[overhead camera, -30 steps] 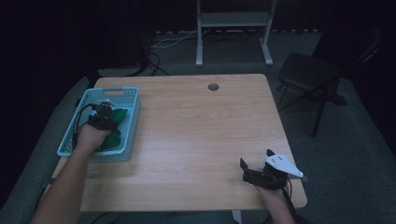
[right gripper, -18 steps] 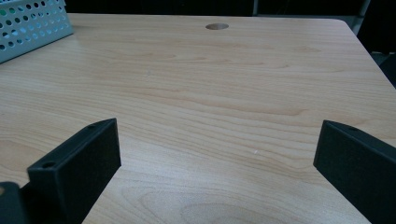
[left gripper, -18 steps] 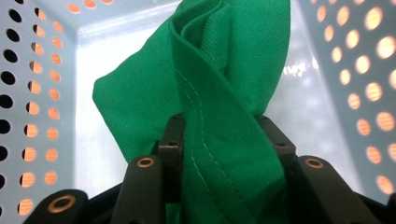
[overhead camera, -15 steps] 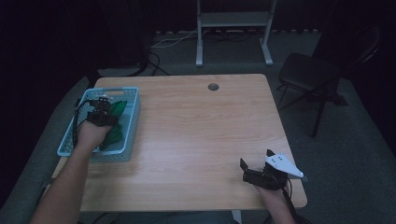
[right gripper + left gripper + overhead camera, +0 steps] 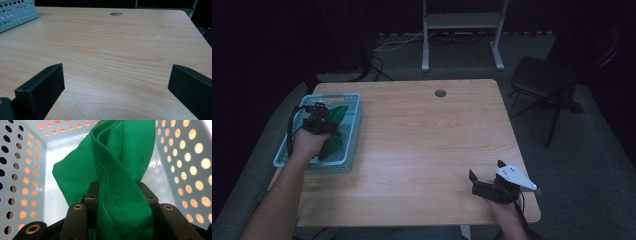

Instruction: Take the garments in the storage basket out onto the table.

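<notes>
While bunched into a twisted fold, green cloth (image 5: 117, 170) sits in the pale blue perforated basket (image 5: 354, 135).
Stitched hem visible; left gripper (image 5: 318, 120) clamps it, right gripper (image 5: 116, 82) rests with jaws wide apart over the table (image 5: 422, 145).

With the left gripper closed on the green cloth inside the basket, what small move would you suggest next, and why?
Probably a short lift straight up. The left gripper is shut on a bunched fold of the green cloth, which sits low between the perforated walls of the blue basket. Raising it should clear the rim before carrying it over the table, where the right gripper waits open.
</notes>
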Tool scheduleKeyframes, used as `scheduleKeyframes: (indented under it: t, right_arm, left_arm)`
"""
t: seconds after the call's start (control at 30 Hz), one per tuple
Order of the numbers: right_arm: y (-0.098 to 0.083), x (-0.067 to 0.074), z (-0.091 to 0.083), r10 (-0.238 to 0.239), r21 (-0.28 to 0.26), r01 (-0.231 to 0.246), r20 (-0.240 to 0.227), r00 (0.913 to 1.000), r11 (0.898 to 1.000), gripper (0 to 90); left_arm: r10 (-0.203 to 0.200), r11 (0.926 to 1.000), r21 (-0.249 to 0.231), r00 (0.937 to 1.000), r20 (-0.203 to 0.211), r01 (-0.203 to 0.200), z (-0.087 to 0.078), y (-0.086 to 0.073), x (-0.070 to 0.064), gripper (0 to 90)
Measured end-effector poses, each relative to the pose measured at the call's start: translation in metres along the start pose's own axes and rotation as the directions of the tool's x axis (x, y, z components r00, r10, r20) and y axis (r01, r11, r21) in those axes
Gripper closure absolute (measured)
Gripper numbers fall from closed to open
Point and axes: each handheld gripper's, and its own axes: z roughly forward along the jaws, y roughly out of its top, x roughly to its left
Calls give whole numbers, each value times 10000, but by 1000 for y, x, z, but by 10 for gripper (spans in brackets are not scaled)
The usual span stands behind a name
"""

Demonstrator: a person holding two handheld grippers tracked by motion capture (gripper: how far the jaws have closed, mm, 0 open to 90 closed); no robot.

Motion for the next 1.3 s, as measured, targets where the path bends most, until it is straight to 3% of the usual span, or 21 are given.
scheduleKeyframes:
  t: [0.37,1.3]
  right_arm:
    - [0,0,0,8,14,-8,7,10000,10000,0]
    - [0,0,0,9,-3,-9,-15,10000,10000,0]
  left_arm:
    - [-188,9997,-179,9998,119,190,-12,4,0,605]
    - [142,9987,-498,9998,127,-135,-42,21,-13,604]
